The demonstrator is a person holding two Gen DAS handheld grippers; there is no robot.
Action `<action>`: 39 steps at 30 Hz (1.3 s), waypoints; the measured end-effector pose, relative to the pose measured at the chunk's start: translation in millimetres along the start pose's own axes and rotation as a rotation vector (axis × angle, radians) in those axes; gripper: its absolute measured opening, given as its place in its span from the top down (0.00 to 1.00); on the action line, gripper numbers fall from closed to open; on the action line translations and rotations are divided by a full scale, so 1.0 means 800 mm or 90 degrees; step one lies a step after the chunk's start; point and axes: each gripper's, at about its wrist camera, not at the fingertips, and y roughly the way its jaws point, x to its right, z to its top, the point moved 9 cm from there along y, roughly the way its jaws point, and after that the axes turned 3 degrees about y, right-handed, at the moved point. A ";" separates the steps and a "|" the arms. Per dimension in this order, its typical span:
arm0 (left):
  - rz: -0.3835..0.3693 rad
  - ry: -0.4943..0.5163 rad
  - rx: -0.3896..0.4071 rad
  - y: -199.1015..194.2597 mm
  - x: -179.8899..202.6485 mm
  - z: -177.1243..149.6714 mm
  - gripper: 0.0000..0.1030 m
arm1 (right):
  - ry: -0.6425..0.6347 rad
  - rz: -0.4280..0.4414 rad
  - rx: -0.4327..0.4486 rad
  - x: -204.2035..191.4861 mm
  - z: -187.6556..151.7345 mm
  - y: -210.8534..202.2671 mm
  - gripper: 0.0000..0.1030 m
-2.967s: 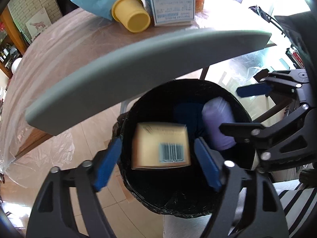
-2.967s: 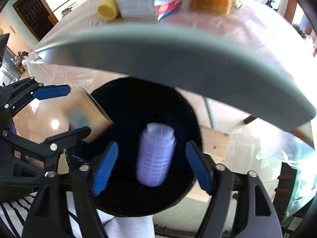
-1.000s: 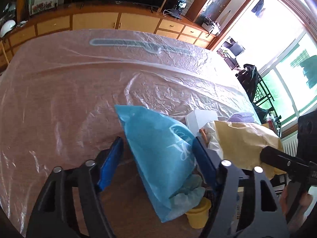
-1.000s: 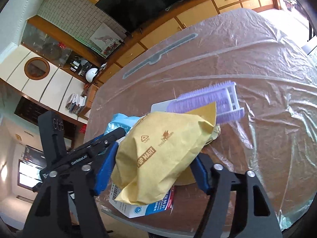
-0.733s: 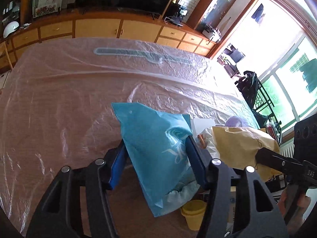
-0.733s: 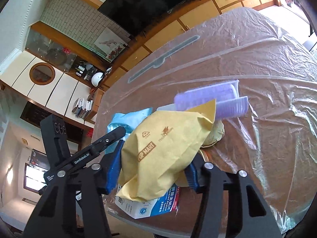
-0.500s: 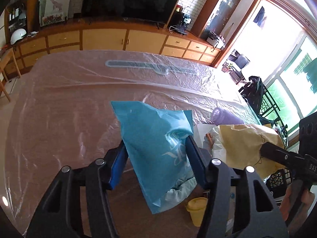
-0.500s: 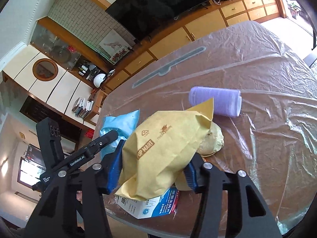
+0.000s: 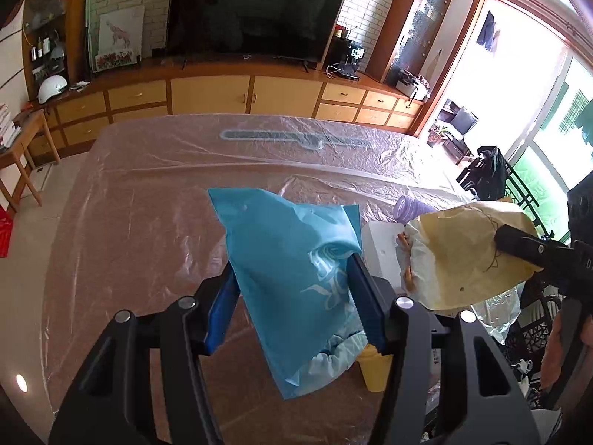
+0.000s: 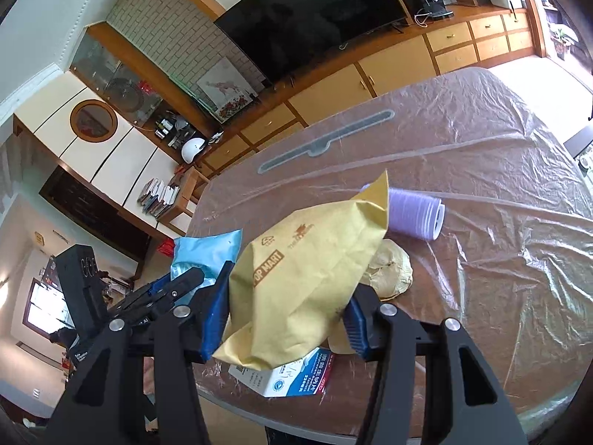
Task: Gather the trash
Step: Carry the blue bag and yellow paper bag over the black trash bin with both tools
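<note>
Clear plastic sheeting [image 9: 155,200] lies crinkled over the brown table [image 10: 493,319], with a long grey strip [image 9: 292,138] trapped beneath it at the far end. Beyond stand wooden cabinets [image 9: 211,94], a dark television [image 9: 252,18] on a white brick wall, and bright windows [image 9: 556,118] to one side. Left gripper [image 9: 292,302] is clamped on a blue plastic bag [image 9: 292,259], lifted off the table. Right gripper [image 10: 285,320] pinches a yellow paper bag [image 10: 307,270] — also raised. Still on the sheeting: a purple cup [image 10: 415,217] on its side, a carton [image 10: 292,376], a crumpled beige wad [image 10: 393,270], a yellow cup [image 9: 374,369].
</note>
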 end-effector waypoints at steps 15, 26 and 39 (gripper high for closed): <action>0.008 0.010 0.028 -0.040 0.013 -0.007 0.44 | -0.039 0.027 0.009 -0.018 -0.004 -0.032 0.52; 0.002 0.026 0.037 -0.065 0.029 -0.018 0.44 | -0.070 0.055 0.014 -0.031 -0.014 -0.072 0.53; -0.046 0.068 0.021 -0.096 0.068 -0.064 0.44 | -0.083 0.076 -0.028 -0.027 -0.066 -0.125 0.53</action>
